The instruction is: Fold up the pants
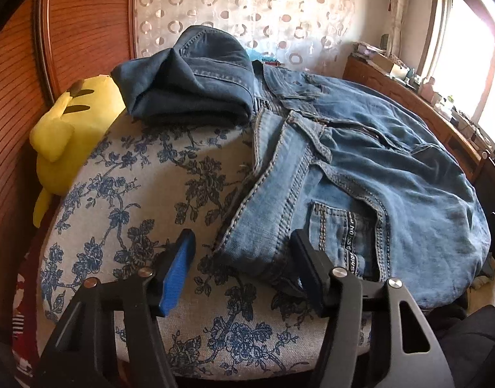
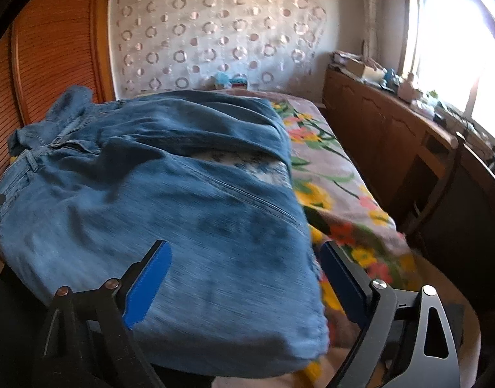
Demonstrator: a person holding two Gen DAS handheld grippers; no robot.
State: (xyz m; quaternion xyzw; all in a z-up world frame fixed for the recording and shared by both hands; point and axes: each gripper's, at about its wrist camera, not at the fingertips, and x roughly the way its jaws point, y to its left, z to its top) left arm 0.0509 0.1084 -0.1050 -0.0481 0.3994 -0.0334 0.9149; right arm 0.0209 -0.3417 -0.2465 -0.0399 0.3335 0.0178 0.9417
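Note:
Light blue jeans point(image 1: 392, 177) lie spread on a bed cover with a blue flower print point(image 1: 134, 194). Their waistband corner, with a back pocket beside it, points toward my left gripper point(image 1: 244, 268). That corner sits between the open jaws; the left blue pad point(image 1: 177, 274) stands clear of the cloth and the right finger is at its edge. In the right wrist view the jeans point(image 2: 150, 177) show their leg end, slightly blurred. My right gripper point(image 2: 244, 284) straddles that end with its jaws wide, and the pads do not squeeze it.
A folded dark blue pair of pants point(image 1: 189, 87) rests at the back left, beside a yellow plush toy point(image 1: 63, 135). A bright flowered sheet point(image 2: 338, 194) covers the bed to the right. A wooden cabinet point(image 2: 376, 123) lines the window side, a slatted wooden door point(image 1: 14, 129) the left.

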